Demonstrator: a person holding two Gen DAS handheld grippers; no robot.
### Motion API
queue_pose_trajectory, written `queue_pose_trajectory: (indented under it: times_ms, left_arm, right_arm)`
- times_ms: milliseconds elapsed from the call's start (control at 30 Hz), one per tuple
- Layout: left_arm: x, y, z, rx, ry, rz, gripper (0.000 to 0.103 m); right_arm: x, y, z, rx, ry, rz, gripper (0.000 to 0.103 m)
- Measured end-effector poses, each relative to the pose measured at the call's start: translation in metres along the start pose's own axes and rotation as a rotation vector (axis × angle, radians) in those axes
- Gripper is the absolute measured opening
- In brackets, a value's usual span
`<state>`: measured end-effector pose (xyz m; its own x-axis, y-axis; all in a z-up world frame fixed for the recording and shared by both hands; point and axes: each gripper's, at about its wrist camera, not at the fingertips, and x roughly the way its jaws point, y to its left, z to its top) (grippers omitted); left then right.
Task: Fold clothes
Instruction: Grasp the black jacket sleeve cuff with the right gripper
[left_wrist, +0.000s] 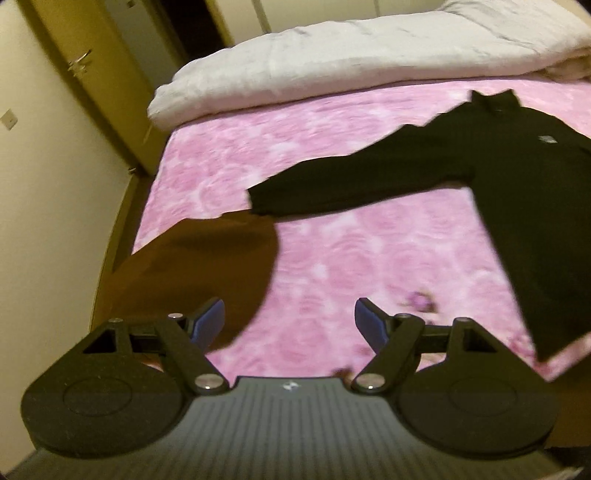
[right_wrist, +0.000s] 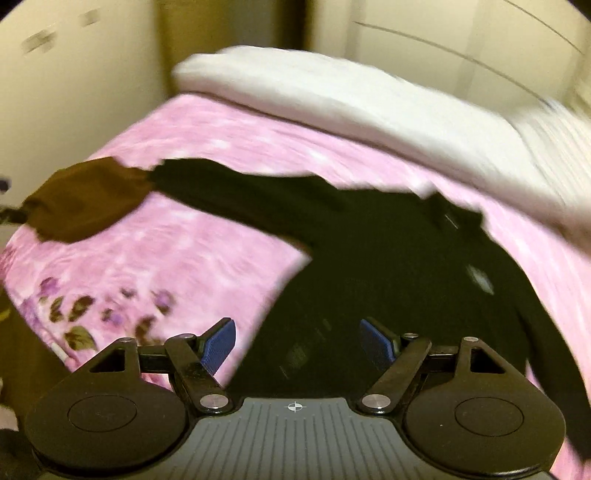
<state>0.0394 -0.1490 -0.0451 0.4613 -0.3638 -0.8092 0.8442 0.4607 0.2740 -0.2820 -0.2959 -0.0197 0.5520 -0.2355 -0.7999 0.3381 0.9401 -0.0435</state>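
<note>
Fingers of the left gripper stand wide apart with nothing between them, low in the frame over the pink bedspread; those of the right gripper are equally spread and empty, poised above the dark cloth. No container shows in either view. A black long-sleeved top lies spread flat on the bed, filling the right side of the left wrist view, one sleeve reaching toward the middle of the frame, its cuff touching or just overlapping a brown garment at lower left. A folded white duvet lies across the far end of the bed. Only the left wrist view shows a door with a handle at upper left and a wall switch at far left. Only the right wrist view shows the flower print on the bedspread's near edge, lower left, and the body of the top directly under the gripper. Both views are blurred.
</note>
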Motion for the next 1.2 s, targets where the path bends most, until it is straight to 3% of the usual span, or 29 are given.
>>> queue_pose_trajectory:
  times_ms: [133,233,433,633,767,833,900,1067,1200]
  left_arm:
    - [0.054,0.036,0.013,0.000,0.003,-0.035,0.075]
    - [0.096,0.054,0.029,0.041,-0.008,-0.065,0.075]
    - [0.176,0.084,0.055,0.090,-0.033,-0.076,0.075]
    - [0.232,0.104,0.051,0.077,-0.031,-0.058,0.075]
    - [0.254,0.117,0.040,0.017,0.003,-0.065,0.075]
    - [0.260,0.120,0.036,-0.002,0.016,-0.070,0.075]
    - [0.262,0.121,0.034,-0.008,0.026,-0.075,0.075]
    - [0.258,0.106,0.040,0.026,0.032,-0.092,0.075]
    - [0.247,0.077,0.059,0.067,0.015,-0.138,0.075]
  right_arm:
    - [0.060,0.051,0.048,-0.134,-0.034,0.068,0.076]
    - [0.114,0.089,0.087,-0.219,-0.058,0.111,0.068]
    - [0.241,0.159,0.141,-0.389,-0.065,0.176,0.039]
    - [0.366,0.208,0.163,-0.532,-0.053,0.200,0.039]
    - [0.415,0.228,0.171,-0.588,-0.038,0.213,0.039]
    - [0.430,0.233,0.177,-0.591,-0.022,0.212,0.039]
    - [0.433,0.231,0.182,-0.563,-0.001,0.229,0.014]
    - [0.396,0.211,0.194,-0.482,-0.055,0.261,0.010]
    - [0.337,0.154,0.208,-0.258,-0.187,0.297,0.008]
